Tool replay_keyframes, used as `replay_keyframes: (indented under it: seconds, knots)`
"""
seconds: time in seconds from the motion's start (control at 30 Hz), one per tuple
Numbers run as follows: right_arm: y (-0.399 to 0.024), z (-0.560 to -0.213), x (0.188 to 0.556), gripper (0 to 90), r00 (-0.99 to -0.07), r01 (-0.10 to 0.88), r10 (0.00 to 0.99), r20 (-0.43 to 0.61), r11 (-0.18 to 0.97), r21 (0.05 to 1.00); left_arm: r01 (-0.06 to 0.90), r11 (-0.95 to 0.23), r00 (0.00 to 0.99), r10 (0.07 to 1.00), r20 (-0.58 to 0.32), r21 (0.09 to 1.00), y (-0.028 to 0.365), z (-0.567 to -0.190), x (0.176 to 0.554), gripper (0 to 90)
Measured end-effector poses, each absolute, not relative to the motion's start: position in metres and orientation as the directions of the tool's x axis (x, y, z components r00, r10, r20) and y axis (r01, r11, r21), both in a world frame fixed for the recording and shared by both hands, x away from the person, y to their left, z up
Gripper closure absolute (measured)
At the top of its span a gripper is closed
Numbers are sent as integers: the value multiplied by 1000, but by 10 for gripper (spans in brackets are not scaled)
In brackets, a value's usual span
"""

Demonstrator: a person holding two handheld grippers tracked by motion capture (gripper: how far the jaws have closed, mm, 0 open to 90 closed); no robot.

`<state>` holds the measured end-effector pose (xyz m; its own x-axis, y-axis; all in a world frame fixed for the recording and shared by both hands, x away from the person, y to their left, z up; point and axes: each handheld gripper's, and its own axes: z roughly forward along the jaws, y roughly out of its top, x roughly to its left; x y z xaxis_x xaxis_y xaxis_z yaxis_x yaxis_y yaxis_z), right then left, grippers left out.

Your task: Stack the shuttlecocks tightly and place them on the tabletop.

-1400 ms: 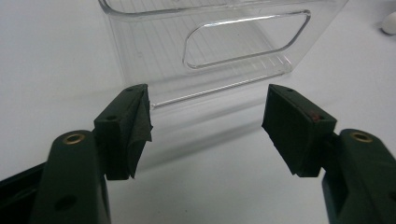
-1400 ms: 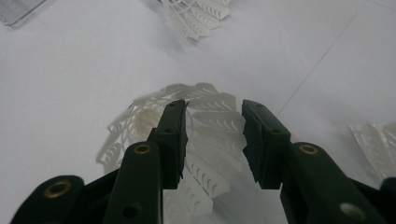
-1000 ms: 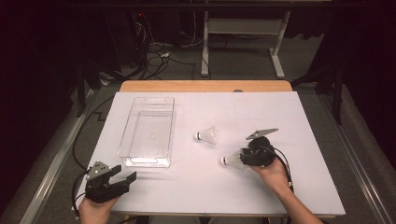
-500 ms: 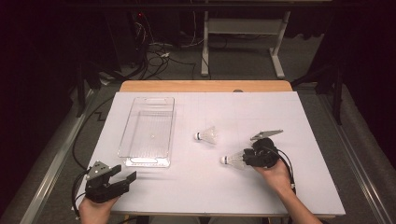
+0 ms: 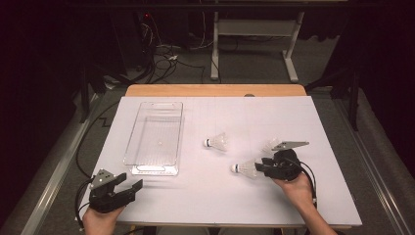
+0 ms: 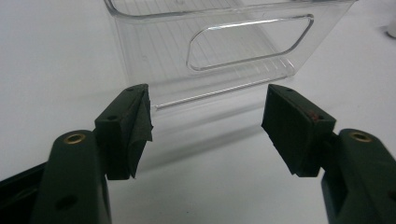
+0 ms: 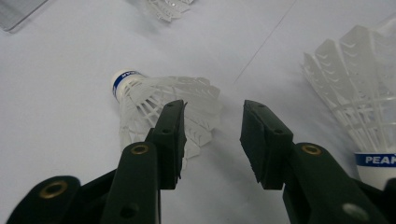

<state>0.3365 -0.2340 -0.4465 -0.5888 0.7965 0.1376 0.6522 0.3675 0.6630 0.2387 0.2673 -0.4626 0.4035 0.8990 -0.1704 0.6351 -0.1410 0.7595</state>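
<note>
Beyond the white table (image 5: 215,117), cables (image 5: 161,58) sprawl across a dim grey floor (image 5: 254,68).

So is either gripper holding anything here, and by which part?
Nothing is held. The right gripper stands open at the skirt of a white shuttlecock, pads not pressing it. The left gripper is open, nothing between its jaws.

The white plastic shuttlecock (image 7: 159,100) lies on its side on the white table; its round cork tip has a blue band and points to the left in the high view; its open skirt (image 5: 248,169) points right; two more white shuttlecocks lie near it.
</note>
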Motion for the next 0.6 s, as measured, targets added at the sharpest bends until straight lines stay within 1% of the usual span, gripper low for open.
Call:
replay_keyframes:
  seconds: [0.6]
  knots:
    - [-237, -442, 315, 605, -600, 633, 788, 141, 360, 685, 634, -142, 404, 899, -169, 760, 267, -462, 238, 335]
